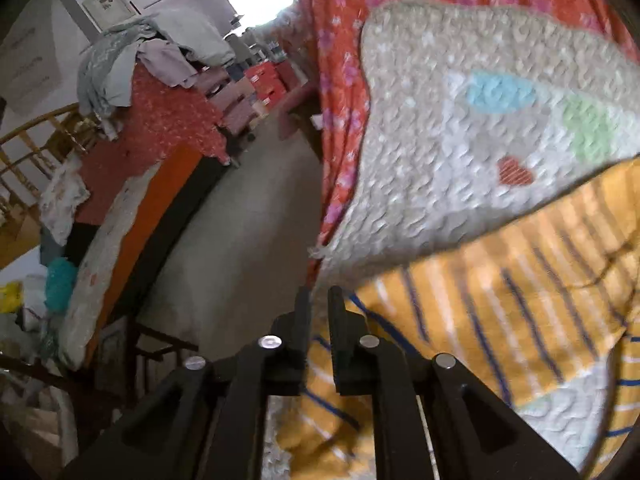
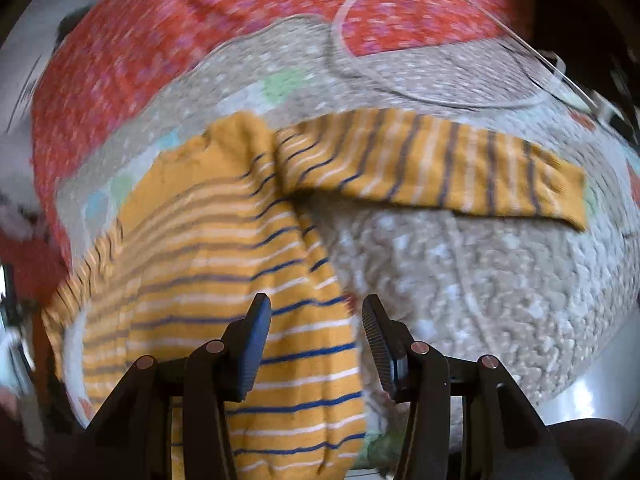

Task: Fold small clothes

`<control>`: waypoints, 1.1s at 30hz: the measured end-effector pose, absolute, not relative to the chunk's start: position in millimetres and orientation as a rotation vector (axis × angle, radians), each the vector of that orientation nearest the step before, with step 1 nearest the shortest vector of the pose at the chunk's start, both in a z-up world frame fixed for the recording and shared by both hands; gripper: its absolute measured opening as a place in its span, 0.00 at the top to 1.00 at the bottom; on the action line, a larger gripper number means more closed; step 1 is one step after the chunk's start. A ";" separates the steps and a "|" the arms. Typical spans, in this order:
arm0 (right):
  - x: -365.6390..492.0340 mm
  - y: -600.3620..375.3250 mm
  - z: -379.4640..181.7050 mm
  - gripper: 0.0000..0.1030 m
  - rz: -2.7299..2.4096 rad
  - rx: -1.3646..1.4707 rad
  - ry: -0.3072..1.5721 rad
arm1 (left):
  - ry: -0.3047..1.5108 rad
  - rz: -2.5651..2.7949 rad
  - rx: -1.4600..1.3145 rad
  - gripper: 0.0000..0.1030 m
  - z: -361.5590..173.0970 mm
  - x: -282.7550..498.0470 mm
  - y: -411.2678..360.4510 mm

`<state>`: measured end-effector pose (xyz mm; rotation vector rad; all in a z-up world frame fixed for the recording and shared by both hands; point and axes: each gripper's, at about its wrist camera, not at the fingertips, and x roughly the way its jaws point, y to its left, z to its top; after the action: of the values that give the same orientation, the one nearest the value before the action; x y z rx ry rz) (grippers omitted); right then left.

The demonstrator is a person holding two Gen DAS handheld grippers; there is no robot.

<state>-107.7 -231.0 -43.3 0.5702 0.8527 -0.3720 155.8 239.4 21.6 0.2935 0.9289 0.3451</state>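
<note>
Your left tool (image 1: pixel 318 300) nearly closed, nothing pinched, your right tool (image 2: pixel 316 312) spread over shirt (image 2: pixel 248 280), cable (image 2: pixel 400 92) beyond, clothes pile (image 1: pixel 160 48) in left view only.

Small yellow striped top (image 2: pixel 224 264), blue and white stripes, spread flat on textured blanket; one sleeve (image 2: pixel 440 160) stretched right at far side.

No writing can be read: the framed notice (image 1: pixel 107 3) and the wall poster (image 1: pixel 30 68) are too blurred.
</note>
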 end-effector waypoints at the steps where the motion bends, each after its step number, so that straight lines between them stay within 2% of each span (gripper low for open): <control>1: -113.0 -239.6 -40.8 0.50 -0.384 0.601 0.840 | 0.927 0.315 0.269 0.81 24.7 152.0 237.9; 2: -120.0 -253.2 -36.4 0.50 -0.401 0.647 0.822 | 0.928 0.267 0.236 0.75 28.3 142.3 236.4; 4: -132.5 -279.6 -29.0 0.48 -0.423 0.731 0.798 | 0.937 0.185 0.173 0.72 31.0 121.1 232.7; 6: -138.8 -295.1 -26.4 0.43 -0.435 0.790 0.801 | 0.972 0.069 0.088 0.62 26.6 93.7 223.3; 9: -135.4 -295.2 -33.6 0.38 -0.362 0.856 0.854 | 1.065 -0.132 -0.038 0.58 2.5 41.5 200.9; 14: -117.0 -248.9 -68.6 0.38 -0.266 0.824 1.012 | 1.230 -0.359 -0.146 0.57 -51.8 -28.6 153.5; 16: -115.7 -234.0 -80.9 0.38 -0.248 0.824 1.028 | 1.251 -0.385 -0.144 0.52 -62.8 -41.9 139.2; 18: -112.4 -221.0 -91.0 0.38 -0.238 0.808 1.057 | 1.264 -0.412 -0.121 0.40 -71.5 -55.5 119.3; 20: -110.1 -210.0 -98.8 0.38 -0.221 0.779 1.084 | 1.234 -0.407 -0.013 0.39 -72.8 -65.2 96.9; 22: -110.4 -200.6 -107.2 0.38 -0.207 0.764 1.113 | 1.233 -0.372 0.057 0.64 -71.8 -63.9 85.2; 23: -110.2 -194.7 -112.6 0.38 -0.186 0.770 1.130 | 1.240 -0.371 0.059 0.92 -70.2 -61.8 83.9; 29: -114.9 -179.0 -109.6 0.38 -0.103 0.738 1.169 | 1.243 -0.290 0.033 0.92 -44.7 -52.1 111.0; 33: -138.1 -238.7 -69.9 0.39 -0.228 0.887 0.956 | 1.241 -0.305 -0.021 0.89 -36.3 -52.9 122.8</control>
<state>-138.1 -238.7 -69.9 0.8866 0.9559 -0.2281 -52.9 122.8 -36.3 -0.0210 1.2407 -0.3047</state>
